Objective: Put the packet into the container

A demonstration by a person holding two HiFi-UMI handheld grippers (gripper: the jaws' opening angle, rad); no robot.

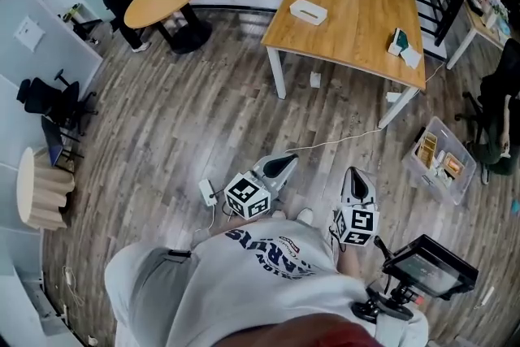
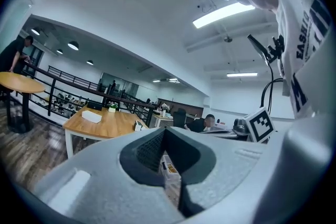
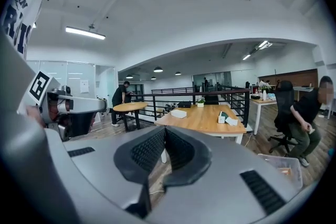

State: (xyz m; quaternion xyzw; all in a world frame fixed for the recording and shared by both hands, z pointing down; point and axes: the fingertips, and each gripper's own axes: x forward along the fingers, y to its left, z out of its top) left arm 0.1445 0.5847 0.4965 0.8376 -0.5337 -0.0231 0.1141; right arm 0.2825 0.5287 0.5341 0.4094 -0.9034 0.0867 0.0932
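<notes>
Walking: head to counter (image 1: 357,20); likely packet (image 1: 398,41) lies well away.
Jaws: left gripper (image 1: 284,161) and right gripper (image 1: 355,175) both closed, empty; open before reaching.
Container (image 1: 412,166): on floor, right.

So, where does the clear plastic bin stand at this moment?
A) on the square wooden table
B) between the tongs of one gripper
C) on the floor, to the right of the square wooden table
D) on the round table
C: in the head view the clear plastic bin stands on the floor, apart from the square wooden table and to its right.
</notes>
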